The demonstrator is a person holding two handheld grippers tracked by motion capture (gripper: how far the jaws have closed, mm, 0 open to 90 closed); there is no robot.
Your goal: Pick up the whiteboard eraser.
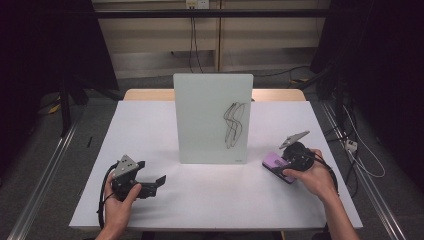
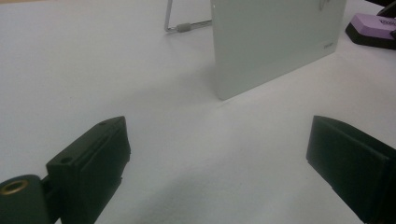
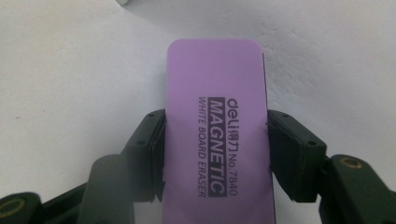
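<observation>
While clamped, eraser between right tongs

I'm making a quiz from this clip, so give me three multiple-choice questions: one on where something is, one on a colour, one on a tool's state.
1. Where is the eraser?
A. between the right tool's jaws
B. on top of the board
C. in the left tool

2. What colour is the eraser's top?
A. green
B. purple
C. red

3. How is the left tool?
A. shut on a pen
B. shut on the board
C. open

A: the right tool has a jaw against each long side.
B: its printed face is purple.
C: its jaws stand apart over the table.
</observation>
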